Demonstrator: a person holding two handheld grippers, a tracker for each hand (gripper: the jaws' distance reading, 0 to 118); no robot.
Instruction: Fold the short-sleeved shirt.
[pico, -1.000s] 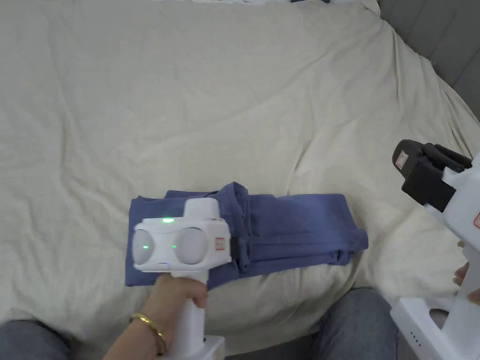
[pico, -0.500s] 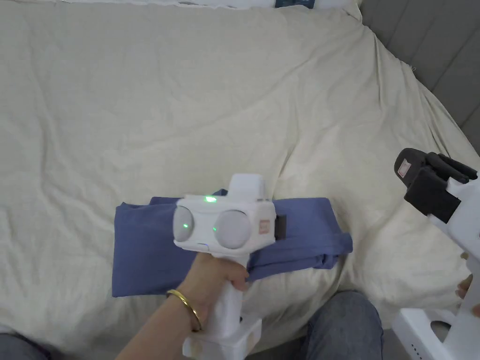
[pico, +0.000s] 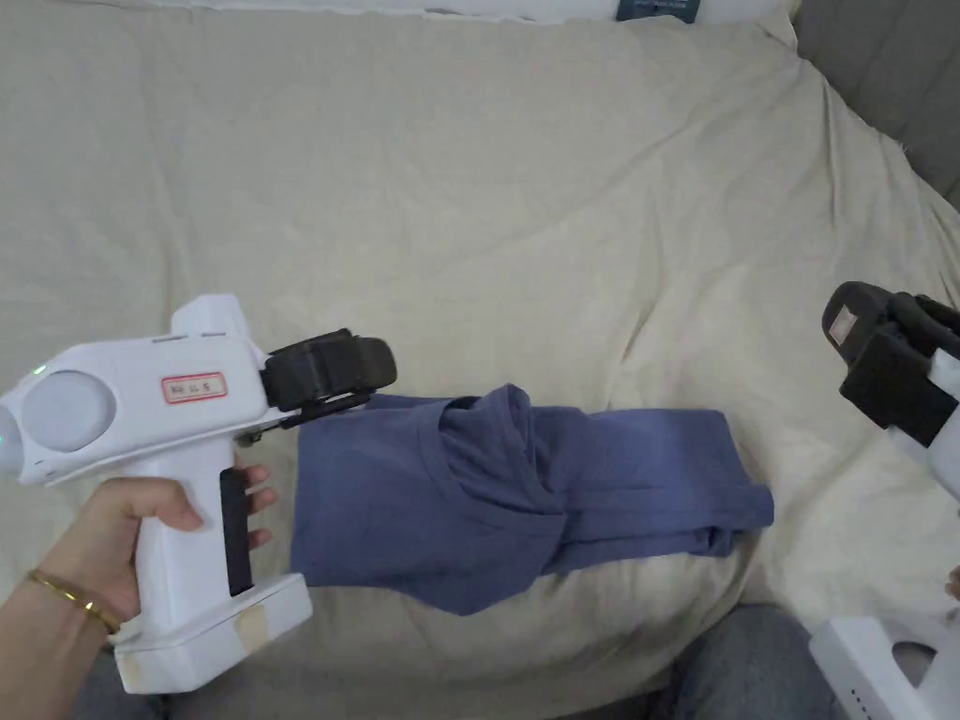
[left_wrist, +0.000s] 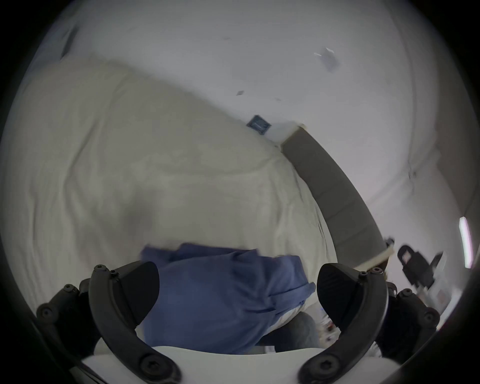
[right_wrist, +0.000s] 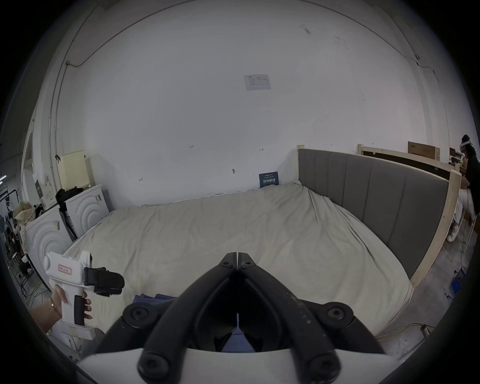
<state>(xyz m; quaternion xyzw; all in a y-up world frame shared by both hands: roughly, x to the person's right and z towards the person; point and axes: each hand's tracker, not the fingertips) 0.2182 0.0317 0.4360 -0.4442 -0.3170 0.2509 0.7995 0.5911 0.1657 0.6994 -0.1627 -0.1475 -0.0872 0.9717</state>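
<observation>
The blue short-sleeved shirt (pico: 525, 492) is lying folded into a long band on the cream bed sheet (pico: 487, 216), near the edge closest to the person, with one bunched ridge of cloth rising across its middle. In the left gripper view the shirt (left_wrist: 223, 293) is showing between and beyond the two jaws of the left gripper (left_wrist: 237, 291), which are standing wide apart and released, touching no cloth. In the head view the left gripper (pico: 328, 370) is pointing sideways with its jaws just above the shirt's near-left corner, and the person's left hand (pico: 141, 544) is wrapping the white handle.

The right gripper (right_wrist: 237, 256) is sitting with its jaws clenched tip to tip on nothing, and the sheet (right_wrist: 207, 233) is stretching away past the tips toward the grey headboard (right_wrist: 376, 197) off to their right. A strip of the shirt (right_wrist: 153, 297) is peeking out beneath these jaws, to their lower left. In the head view the right gripper (pico: 877, 352) is hanging well apart from the shirt's far end, off the side of the bed. The left gripper (right_wrist: 109, 282) is also appearing far to the left of the right jaws.
</observation>
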